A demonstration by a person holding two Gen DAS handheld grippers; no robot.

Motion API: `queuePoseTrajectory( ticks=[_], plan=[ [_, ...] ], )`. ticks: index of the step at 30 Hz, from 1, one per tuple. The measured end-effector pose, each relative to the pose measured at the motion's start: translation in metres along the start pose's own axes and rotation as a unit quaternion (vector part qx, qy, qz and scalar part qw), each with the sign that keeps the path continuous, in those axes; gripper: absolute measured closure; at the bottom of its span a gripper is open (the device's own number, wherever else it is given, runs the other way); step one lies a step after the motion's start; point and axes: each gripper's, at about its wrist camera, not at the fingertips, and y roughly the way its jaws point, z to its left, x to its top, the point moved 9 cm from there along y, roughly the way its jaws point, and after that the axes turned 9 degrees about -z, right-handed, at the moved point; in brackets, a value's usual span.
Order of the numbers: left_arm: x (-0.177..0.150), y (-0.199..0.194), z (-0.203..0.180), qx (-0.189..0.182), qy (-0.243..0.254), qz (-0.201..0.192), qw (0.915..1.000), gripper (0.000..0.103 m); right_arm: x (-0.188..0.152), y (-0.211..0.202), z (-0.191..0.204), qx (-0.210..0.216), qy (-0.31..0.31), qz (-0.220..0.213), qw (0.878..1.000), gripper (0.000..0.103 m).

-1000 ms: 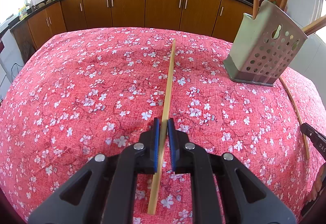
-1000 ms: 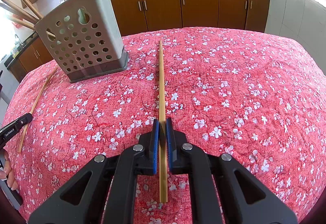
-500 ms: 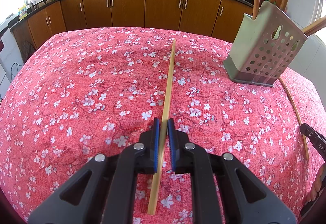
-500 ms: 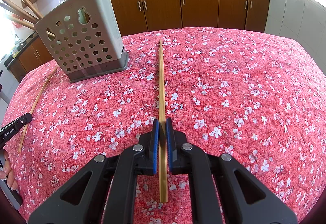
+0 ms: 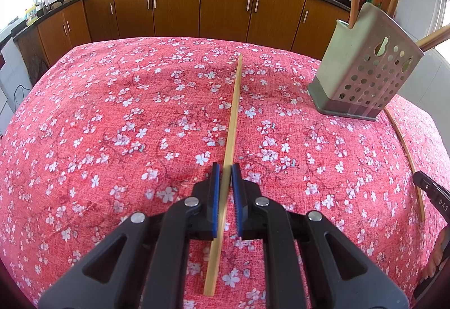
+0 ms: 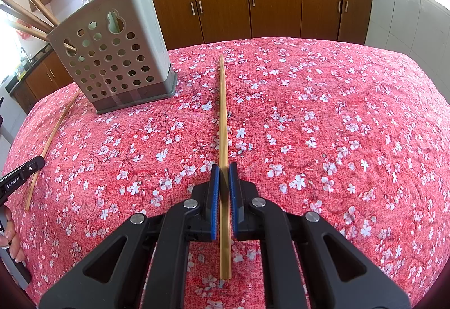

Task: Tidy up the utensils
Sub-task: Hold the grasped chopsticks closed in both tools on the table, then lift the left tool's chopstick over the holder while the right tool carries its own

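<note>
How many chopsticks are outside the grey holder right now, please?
2. One chopstick is clamped in the left gripper, the other chopstick in the right gripper. More stand inside the holder, partly hidden.

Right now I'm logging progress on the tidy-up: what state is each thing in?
Left gripper: shut on a pale bamboo chopstick.
Right gripper: shut on another bamboo chopstick.
Grey perforated plastic utensil holder: upright, holding wooden utensils.
</note>
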Motion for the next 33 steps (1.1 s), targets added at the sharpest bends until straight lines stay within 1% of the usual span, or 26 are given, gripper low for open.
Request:
queuePoseTrajectory(
  ticks=[14,17,20,22,24,25,28,33],
  plan=[
    [0.0,-0.001,0.001,0.0,-0.001,0.002,1.0,0.09,0.001,-0.001,0.0,-0.003,0.001,0.0,1.0,0.095],
    [-0.004,-0.005,-0.003,0.009,0.024,0.003,0.9997,0.09,-0.001,-0.005,0.001,-0.007,-0.004,0.0,1.0,0.095],
    [-0.01,-0.011,-0.006,0.008,0.032,0.003,0.9994,0.09,-0.006,-0.01,0.001,-0.001,-0.002,0.0,1.0,0.095],
    [-0.013,-0.013,-0.008,0.007,0.038,0.004,0.9992,0.093,-0.007,-0.013,0.001,0.0,0.0,-0.001,1.0,0.095],
    [-0.014,-0.018,-0.012,0.014,0.057,0.005,0.9983,0.095,-0.007,-0.016,0.0,-0.008,-0.006,-0.004,1.0,0.095],
    [-0.012,-0.023,-0.014,0.015,0.065,0.0,0.9978,0.095,-0.005,-0.019,-0.001,-0.01,-0.009,-0.009,1.0,0.095],
    [0.0,-0.041,-0.018,0.008,0.079,-0.025,0.9966,0.095,0.011,-0.041,-0.003,-0.01,-0.014,-0.046,0.999,0.095],
    [0.041,-0.087,-0.034,-0.014,0.084,-0.085,0.9927,0.095,0.054,-0.086,-0.004,-0.007,-0.01,-0.12,0.993,0.095]
  ],
)
